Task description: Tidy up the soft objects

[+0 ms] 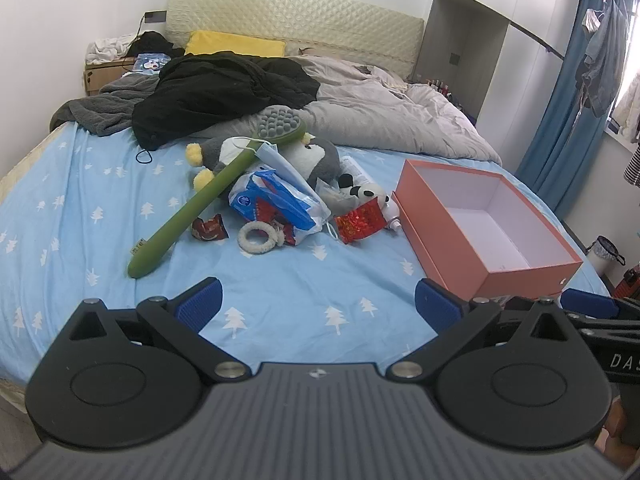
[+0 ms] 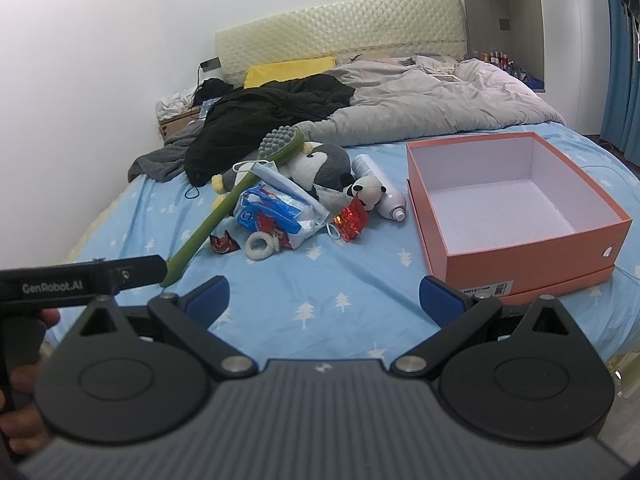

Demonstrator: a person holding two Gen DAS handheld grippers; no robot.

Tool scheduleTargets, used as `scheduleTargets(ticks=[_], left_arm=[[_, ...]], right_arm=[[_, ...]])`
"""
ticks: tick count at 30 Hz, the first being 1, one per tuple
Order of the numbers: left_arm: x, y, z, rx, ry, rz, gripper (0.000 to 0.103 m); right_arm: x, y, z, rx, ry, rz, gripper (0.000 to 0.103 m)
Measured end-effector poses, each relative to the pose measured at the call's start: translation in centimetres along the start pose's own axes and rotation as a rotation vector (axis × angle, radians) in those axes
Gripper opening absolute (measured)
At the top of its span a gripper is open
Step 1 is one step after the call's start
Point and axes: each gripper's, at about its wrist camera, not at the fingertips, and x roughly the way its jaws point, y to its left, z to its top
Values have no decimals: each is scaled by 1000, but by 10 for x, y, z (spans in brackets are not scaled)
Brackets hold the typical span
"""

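Observation:
A pile lies mid-bed: a grey-and-white penguin plush [image 1: 308, 156] [image 2: 320, 162], a small panda plush [image 1: 370, 192] [image 2: 368, 190], a white fluffy ring [image 1: 258, 237] [image 2: 260, 246], a blue-and-white plastic pack [image 1: 276, 200] [image 2: 276, 210], and a face mask [image 1: 276, 164]. A green long-handled massage brush [image 1: 192, 204] [image 2: 218, 216] lies across them. An empty orange box [image 1: 480, 224] [image 2: 516, 204] stands to the right. My left gripper [image 1: 318, 306] and right gripper [image 2: 324, 300] are both open and empty, hovering above the bed's near part, well short of the pile.
Red snack wrappers [image 1: 358, 222] [image 1: 208, 229] and a white spray can [image 2: 380, 188] lie in the pile. A black garment [image 1: 216, 88], grey duvet [image 1: 380, 116] and yellow pillow [image 1: 236, 43] cover the bed's far half. Blue curtains [image 1: 560, 120] hang at right.

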Motion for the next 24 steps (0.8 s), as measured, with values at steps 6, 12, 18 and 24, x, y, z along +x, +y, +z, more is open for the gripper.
scheduleTargets(ticks=[6, 12, 18, 24], left_arm=[[2, 2, 0, 7, 6, 2, 103], [2, 10, 1, -6, -4, 25, 103], [5, 10, 1, -5, 3, 14, 103], [10, 10, -2, 0, 9, 16, 103]], right_arm=[[2, 1, 0, -8, 5, 2, 103], [3, 0, 1, -6, 5, 7, 103], [6, 1, 0, -13, 9, 15, 103], [9, 2, -1, -24, 0, 20, 103]])
